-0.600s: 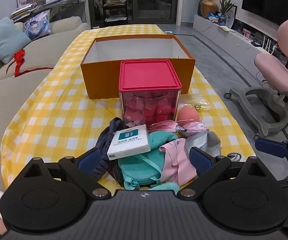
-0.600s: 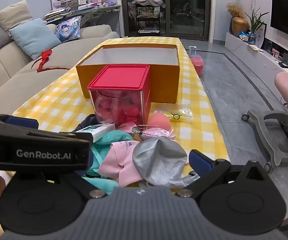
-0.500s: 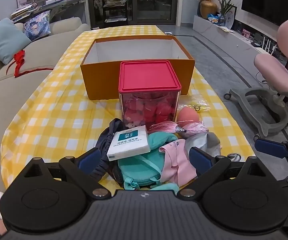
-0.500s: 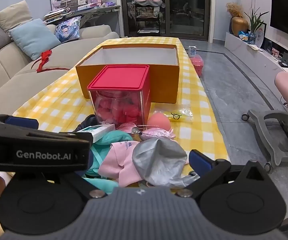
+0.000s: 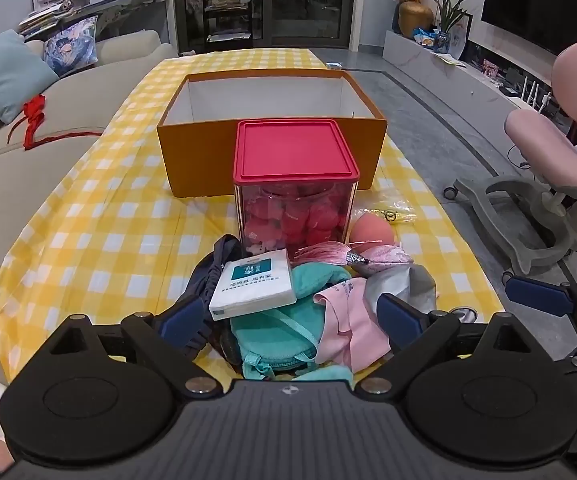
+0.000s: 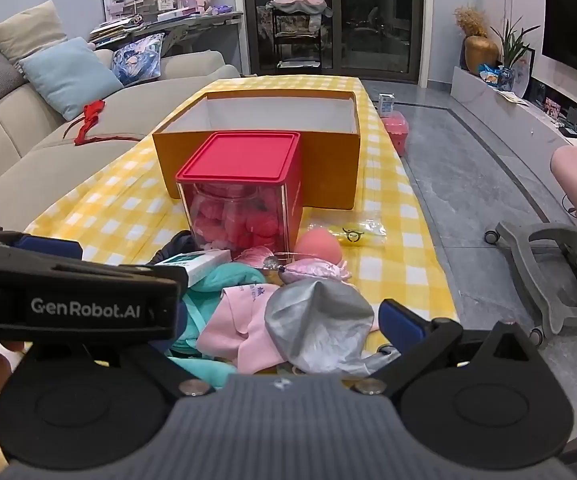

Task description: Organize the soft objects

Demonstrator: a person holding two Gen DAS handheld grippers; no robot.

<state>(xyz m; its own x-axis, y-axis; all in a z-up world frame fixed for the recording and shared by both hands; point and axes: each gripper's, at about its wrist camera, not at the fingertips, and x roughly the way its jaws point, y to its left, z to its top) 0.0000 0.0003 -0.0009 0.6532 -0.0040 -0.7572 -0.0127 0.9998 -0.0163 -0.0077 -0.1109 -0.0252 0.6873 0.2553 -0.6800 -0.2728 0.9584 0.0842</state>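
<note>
A red-lidded clear container [image 5: 296, 188] is standing between the soft pile [image 5: 308, 304] and the open orange box [image 5: 272, 136], blocking the straight path; checked tablecloth [image 5: 100, 224] is lying bare on its left.

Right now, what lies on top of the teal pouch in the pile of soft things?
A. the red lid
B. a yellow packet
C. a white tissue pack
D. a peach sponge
C: in the left wrist view the white tissue pack rests on the teal pouch, while the peach sponge and yellow packet lie on the cloth farther back and the red lid sits on its jar.

Open left gripper [image 5: 290, 316], soft pile [image 5: 300, 304], orange box [image 5: 272, 160]
</note>
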